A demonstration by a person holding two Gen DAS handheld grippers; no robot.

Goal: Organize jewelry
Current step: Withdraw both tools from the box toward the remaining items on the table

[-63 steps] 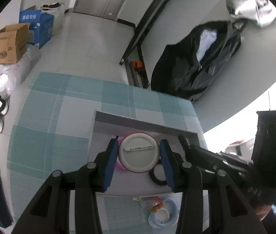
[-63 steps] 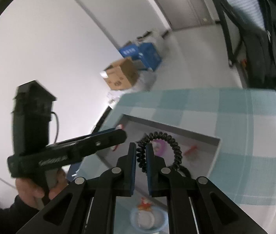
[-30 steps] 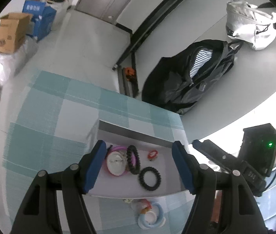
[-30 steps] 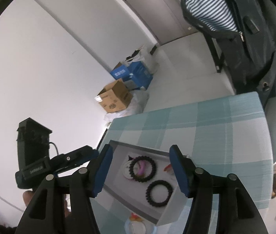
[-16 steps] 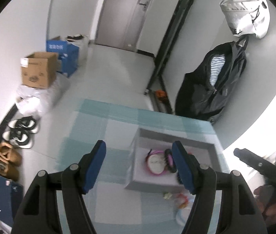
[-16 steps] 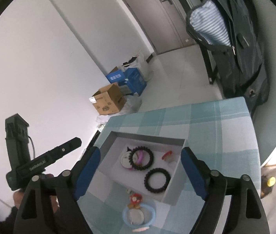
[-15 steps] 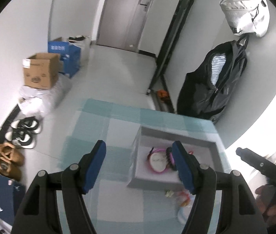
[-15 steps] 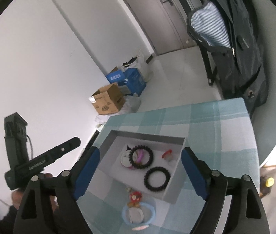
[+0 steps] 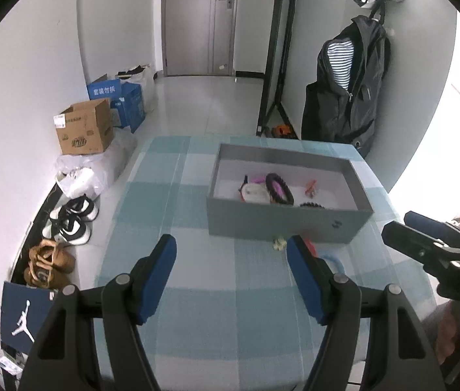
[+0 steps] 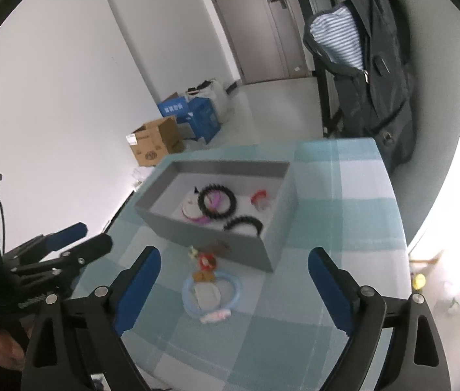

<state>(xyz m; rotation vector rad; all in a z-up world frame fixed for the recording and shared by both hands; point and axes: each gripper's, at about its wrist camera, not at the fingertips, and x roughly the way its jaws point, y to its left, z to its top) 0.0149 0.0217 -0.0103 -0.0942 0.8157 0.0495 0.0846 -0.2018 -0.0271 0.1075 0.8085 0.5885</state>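
1. Left gripper (image 9: 231, 254): jaws spread wide, blue pads, nothing between them, held above the near part of the checked tablecloth (image 9: 164, 202).
2. Right gripper (image 10: 231, 270): jaws also wide apart and empty, above the table's near edge; in the left wrist view it shows at the right edge, stamped with white digits, possibly "045", partly cut off.
3. Grey box (image 10: 203, 228) sits on the far right part of the cloth, open top.
4. Inside the box: black coil bracelet (image 10: 215, 200) lying over a round white and pink piece (image 10: 192, 210); second black coil bracelet (image 10: 244, 223) near the front wall, half hidden by it in the left wrist view; small red item (image 10: 259, 195) to the right, too blurred to identify.
5. Just outside the box's near wall: light blue ring (image 10: 212, 290) with small red and yellow trinkets (image 10: 205, 260) beside it; details smeared.
6. Floor, left: cardboard box (image 9: 85, 130) with a printed label, unreadable; blue carton (image 9: 116, 97) with white Chinese characters.
7. Near left: dark blue bag (image 9: 23, 319) with a white Jumpman logo, edge cut off.
8. Far right: black jacket (image 9: 353, 91) hanging over a striped shirt.
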